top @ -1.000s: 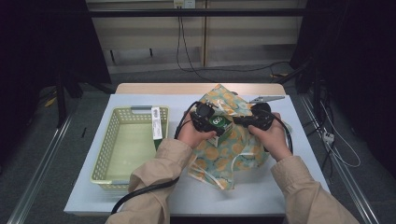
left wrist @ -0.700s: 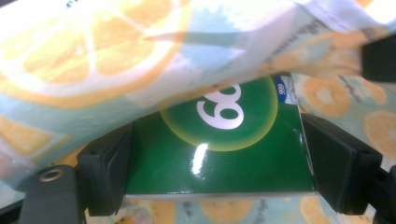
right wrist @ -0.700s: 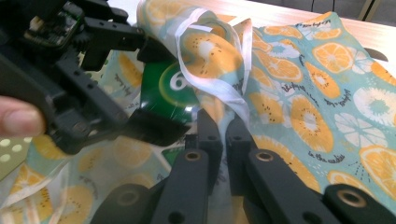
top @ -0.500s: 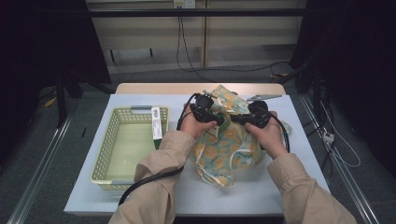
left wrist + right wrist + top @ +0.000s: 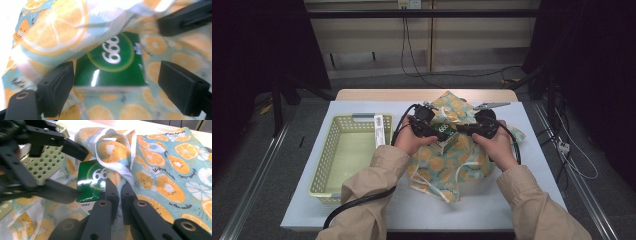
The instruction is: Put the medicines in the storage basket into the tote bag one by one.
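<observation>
Green box (image 5: 111, 66) lay at the mouth of the orange-print cloth bag (image 5: 462, 165), on the bag's lower layer, mid tabletop (image 5: 532, 200). A second earlier the box sat higher between the two grippers; now it was lower and tucked partly under the bag's lifted flap.

Left gripper (image 5: 117, 86): fingers (image 5: 58, 87) stood wide apart either side of the box, pads off it, having just been opening a little further. Box released, by the look of it.

Right gripper (image 5: 120, 195): fingers pinched tight on the bag's white-edged rim (image 5: 126, 176), holding the mouth up.

Judgement: box delivered into the bag; left hand free to withdraw. Yellow basket (image 5: 332, 150) to the left, well apart.
</observation>
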`<move>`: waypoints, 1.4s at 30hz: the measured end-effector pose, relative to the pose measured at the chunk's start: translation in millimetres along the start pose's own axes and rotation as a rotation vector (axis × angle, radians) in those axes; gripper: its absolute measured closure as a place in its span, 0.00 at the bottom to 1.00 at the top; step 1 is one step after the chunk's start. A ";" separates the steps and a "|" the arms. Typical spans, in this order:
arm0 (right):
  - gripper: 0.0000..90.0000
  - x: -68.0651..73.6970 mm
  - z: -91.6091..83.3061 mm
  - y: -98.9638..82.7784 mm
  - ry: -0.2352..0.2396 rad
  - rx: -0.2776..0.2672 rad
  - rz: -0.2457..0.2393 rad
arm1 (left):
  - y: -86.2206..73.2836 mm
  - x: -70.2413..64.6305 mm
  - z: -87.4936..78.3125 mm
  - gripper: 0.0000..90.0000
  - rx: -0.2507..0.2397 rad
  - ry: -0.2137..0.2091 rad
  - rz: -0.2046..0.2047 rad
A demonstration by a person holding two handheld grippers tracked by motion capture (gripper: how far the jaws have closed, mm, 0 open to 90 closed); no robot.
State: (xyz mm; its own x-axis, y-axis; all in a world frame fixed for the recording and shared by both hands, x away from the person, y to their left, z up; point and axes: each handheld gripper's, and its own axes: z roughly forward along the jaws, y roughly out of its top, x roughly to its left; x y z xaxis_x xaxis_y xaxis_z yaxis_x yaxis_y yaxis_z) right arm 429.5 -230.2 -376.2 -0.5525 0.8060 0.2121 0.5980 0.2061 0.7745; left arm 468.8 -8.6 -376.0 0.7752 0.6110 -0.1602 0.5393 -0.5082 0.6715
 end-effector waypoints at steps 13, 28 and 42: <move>0.99 6.3 -2.8 -3.1 0.004 0.005 -0.011 | -12.2 -2.5 -57.7 0.13 -0.029 -0.024 0.060; 0.99 3.6 -2.4 -7.6 0.003 0.011 -0.001 | -35.3 25.1 -110.3 0.13 -0.044 0.038 0.038; 0.99 2.9 -3.3 -8.1 0.000 0.017 0.001 | -51.7 50.8 -126.1 0.13 -0.022 0.086 -0.002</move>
State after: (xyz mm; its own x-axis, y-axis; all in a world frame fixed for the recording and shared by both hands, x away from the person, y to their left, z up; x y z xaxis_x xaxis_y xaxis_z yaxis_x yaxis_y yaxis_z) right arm 421.2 -231.4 -379.9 -0.5522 0.8060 0.2130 0.6084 0.2150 0.7639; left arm 438.9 125.2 -327.7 0.7425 0.6625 -0.0992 0.5325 -0.4938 0.6875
